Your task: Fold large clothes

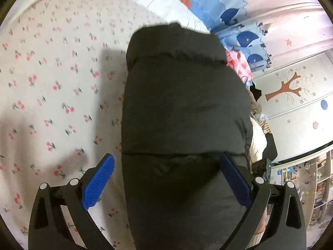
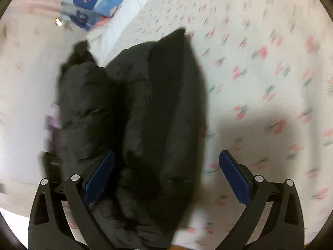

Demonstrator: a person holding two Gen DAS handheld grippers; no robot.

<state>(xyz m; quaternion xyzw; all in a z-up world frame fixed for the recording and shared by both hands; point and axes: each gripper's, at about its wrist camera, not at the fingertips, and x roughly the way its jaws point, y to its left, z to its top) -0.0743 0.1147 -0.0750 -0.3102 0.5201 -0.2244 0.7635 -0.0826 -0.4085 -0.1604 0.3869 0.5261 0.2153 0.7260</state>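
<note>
A black puffer jacket [image 1: 183, 112] lies folded in a thick bundle on a cherry-print bed sheet [image 1: 52, 73]. My left gripper [image 1: 166, 179] is wide open, its blue pads on either side of the bundle's near end, which fills the gap between them. In the right wrist view the same jacket [image 2: 149, 114] shows as two padded folds standing side by side. My right gripper [image 2: 166, 175] is wide open over the bundle's near end; the left pad [image 2: 100, 177] lies against the fabric, the right pad [image 2: 235, 177] is over the sheet [image 2: 260, 73].
A blue whale-print quilt [image 1: 229, 10] and a white pillow [image 1: 166, 2] lie at the bed's far side. More clothes [image 1: 258, 129] are piled beside the jacket. A wall with a tree decal [image 1: 289, 87] and shelves [image 1: 318, 183] stand to the right.
</note>
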